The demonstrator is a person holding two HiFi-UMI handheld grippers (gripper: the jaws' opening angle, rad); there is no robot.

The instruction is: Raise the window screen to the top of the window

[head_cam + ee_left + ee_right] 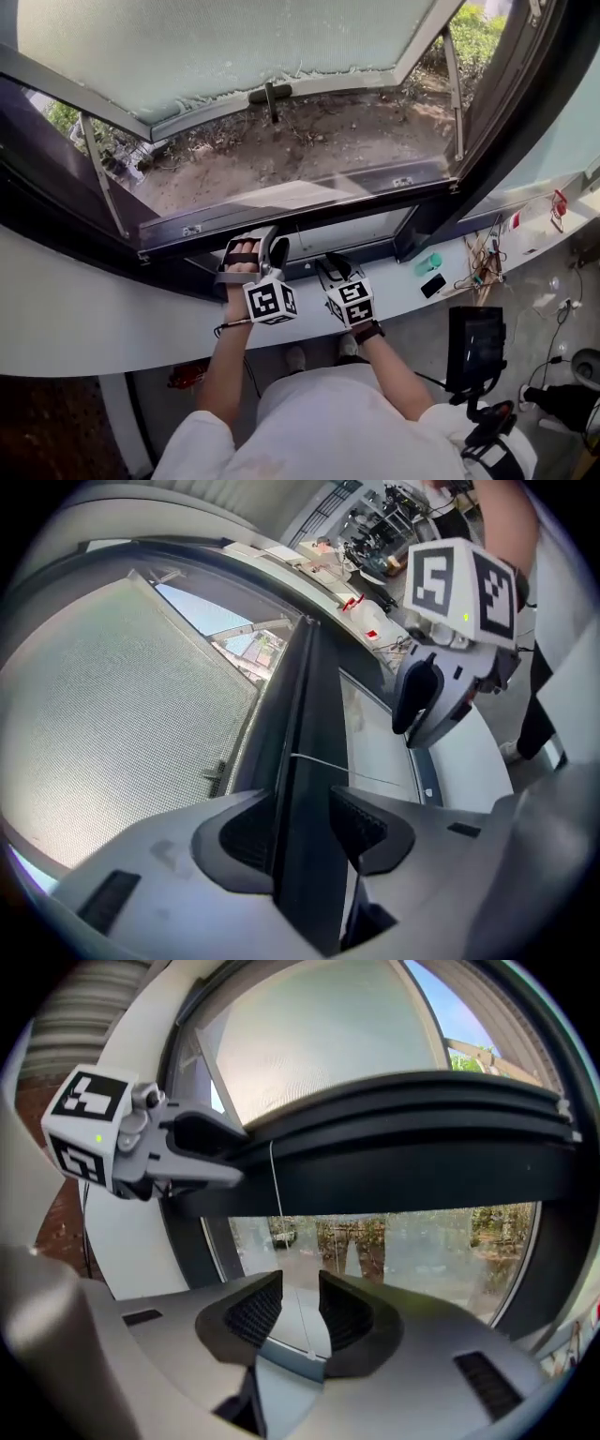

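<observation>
support: white sill (75,319) | on it: black phone (433,285), green object (428,264), cables (483,267)

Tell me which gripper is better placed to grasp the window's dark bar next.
Left. The left gripper has the dark bar between its open jaws and likely only needs to close. The right gripper sits below the bar, jaws open, only a thin cord between them.

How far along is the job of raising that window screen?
Done: nothing yet, it seems; the dark horizontal bar sits low, close to the white sill. In hand: the left gripper straddles that bar with open jaws; the right gripper is open just short of it, holding nothing. Left: gripping the bar and lifting it to the top.
</observation>
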